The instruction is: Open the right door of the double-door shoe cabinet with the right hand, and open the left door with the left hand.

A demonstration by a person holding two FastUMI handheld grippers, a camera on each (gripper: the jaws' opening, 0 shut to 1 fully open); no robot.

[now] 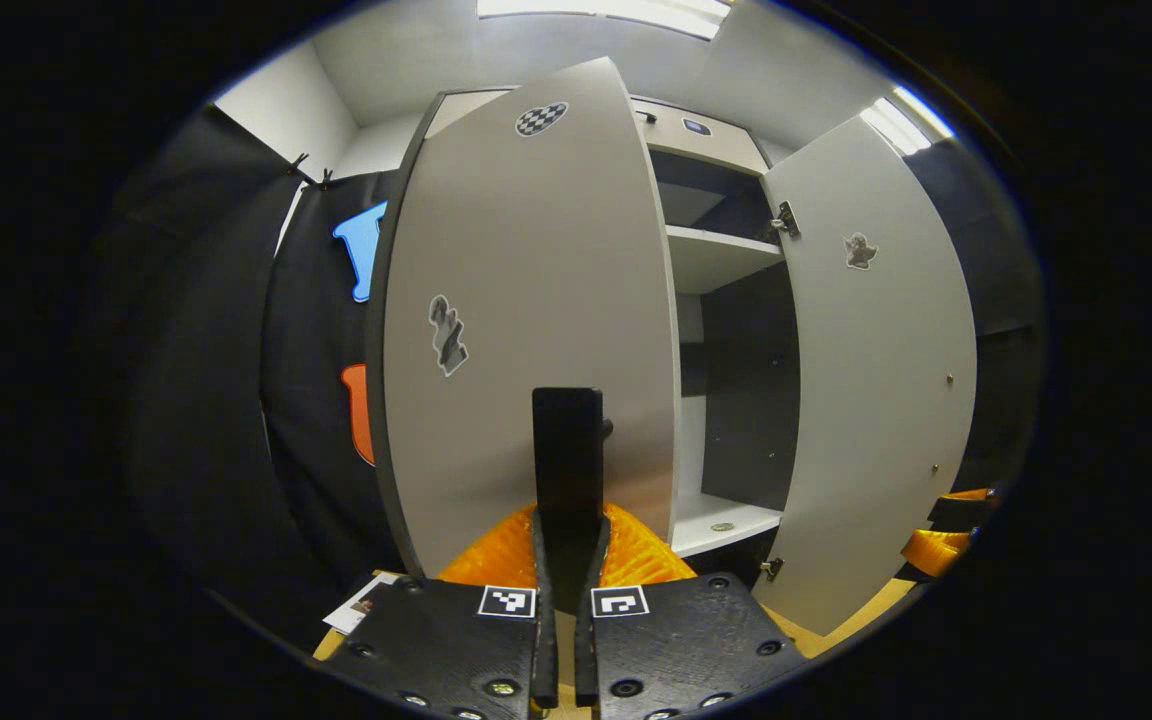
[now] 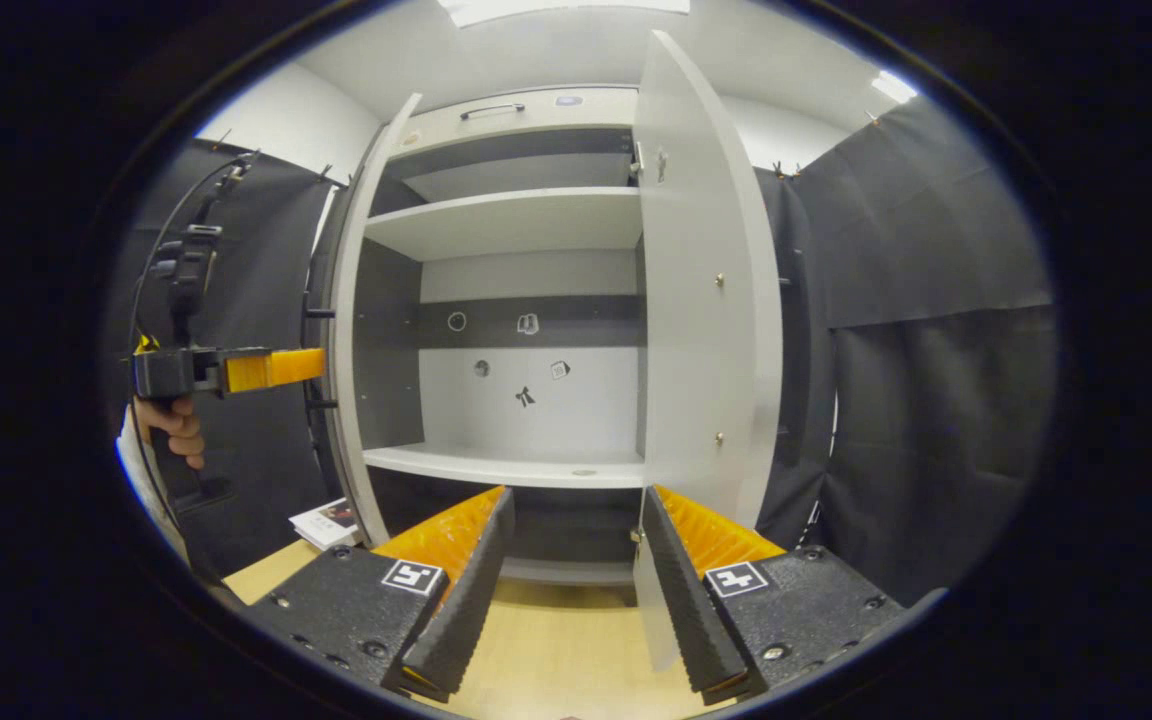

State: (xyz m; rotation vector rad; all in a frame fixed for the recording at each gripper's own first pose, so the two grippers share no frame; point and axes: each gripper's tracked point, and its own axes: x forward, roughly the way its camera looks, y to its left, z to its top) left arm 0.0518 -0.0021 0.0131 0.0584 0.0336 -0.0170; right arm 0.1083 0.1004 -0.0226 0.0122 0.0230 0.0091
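Your shoe cabinet (image 2: 516, 300) stands open, shelves bare to view. Its left door (image 1: 526, 320) swings out at twelve o'clock in the left gripper view; the right door (image 2: 706, 300) stands edge-on at one o'clock in the right gripper view. Your left gripper (image 1: 566, 560) is pinched tight on the door's dark handle (image 1: 568, 450). Your right gripper (image 2: 576, 590) hangs level, fingers spread wide, holding nothing. A hand (image 2: 171, 425) grips the other tool at nine o'clock.

Booklet (image 2: 326, 522) on wooden floor (image 2: 556, 650)
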